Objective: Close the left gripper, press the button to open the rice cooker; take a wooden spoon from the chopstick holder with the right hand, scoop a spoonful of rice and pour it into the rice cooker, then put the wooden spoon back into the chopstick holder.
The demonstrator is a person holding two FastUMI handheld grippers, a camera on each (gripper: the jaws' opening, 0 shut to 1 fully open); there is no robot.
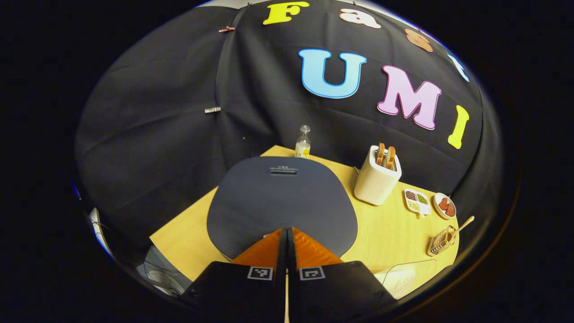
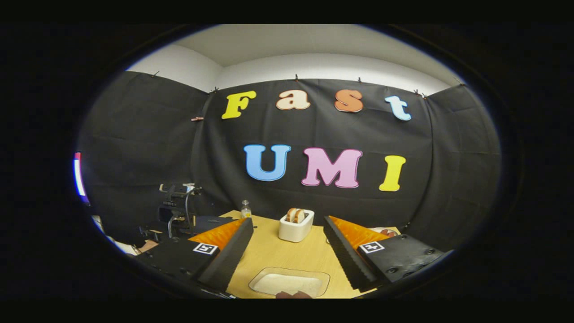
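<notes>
We see the cooker [image 1: 282, 204] with its lid down, flat and dark, so it is not yet open — the button press is the step in hand, and all the rest is left. The left gripper [image 1: 287, 233] has its fingers pressed together, tips over the near edge of the lid; whether they touch it, or where the button lies, we cannot tell. The spoon [image 1: 462, 224] stands in its wire holder [image 1: 441, 242] at the far right of the table [image 1: 394, 224], well apart from the cooker. The rice tray [image 2: 289, 282] lies at the table's near edge, just ahead of the right gripper [image 2: 289, 244], whose fingers are spread wide and hold nothing. Beyond stand a toaster [image 1: 376, 177], a bottle [image 1: 303, 143] and small dishes [image 1: 417, 201].
</notes>
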